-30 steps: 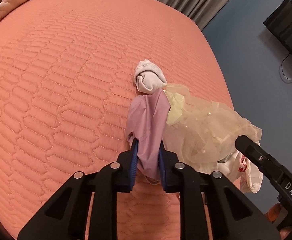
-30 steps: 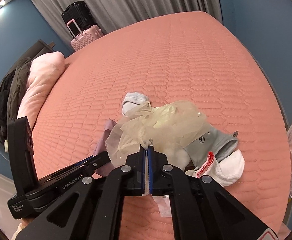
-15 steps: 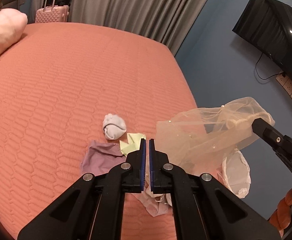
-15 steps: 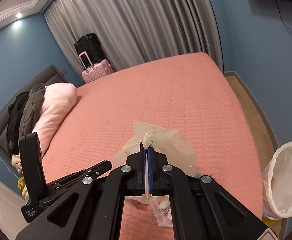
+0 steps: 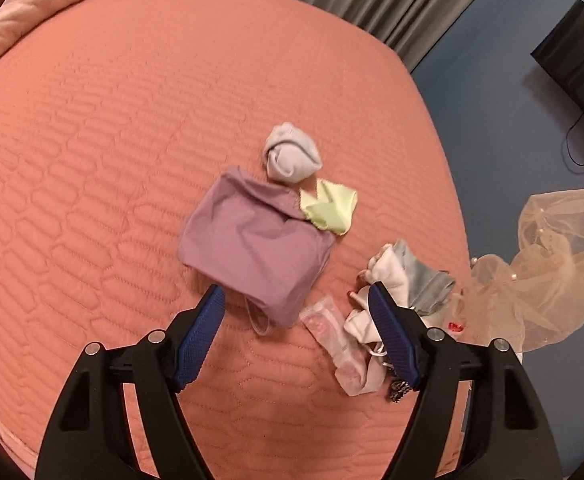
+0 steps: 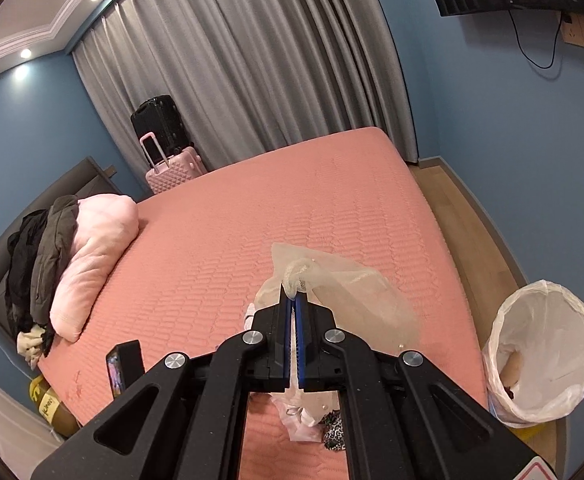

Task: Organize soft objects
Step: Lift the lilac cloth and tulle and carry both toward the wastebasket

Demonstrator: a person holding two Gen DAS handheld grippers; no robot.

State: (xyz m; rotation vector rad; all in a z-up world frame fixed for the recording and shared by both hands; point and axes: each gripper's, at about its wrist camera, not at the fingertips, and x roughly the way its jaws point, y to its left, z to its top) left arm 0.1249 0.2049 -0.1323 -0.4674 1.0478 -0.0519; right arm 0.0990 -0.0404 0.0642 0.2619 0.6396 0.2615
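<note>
Blue walls and heavy grey pleated curtains close in a bed that fills most of both views, its salmon cover quilted in rows of long rounded cells. A puffy pink pillow sits at the head with dark clothing heaped against it; what that clothing is cannot be made out. Beyond the bed corner stand a glossy black suitcase and a pink diamond-embossed one, both partly hidden by the mattress. On the wooden floor a bin lined with a thin white bag gapes open.

In the left wrist view a lilac cloth, smooth and loosely folded, lies flat in the middle of the cover. Sheer beige tulle, gauzy and dotted with small beads, hangs bunched from the right gripper, whose blue pads are pressed together on a gathered corner of it; the rest trails down off the bed edge. A balled grey sock touches the lilac cloth's far edge, with a pale green scrap with zigzag-cut edges beside it. Near the bed edge lies a jumble of white and grey socks and a pinkish strip, partly covered by one finger; a leopard-print bit is cut off.

The left gripper hovers over the lilac cloth, its ribbed blue pads wide apart and opening, pressing on nothing.
</note>
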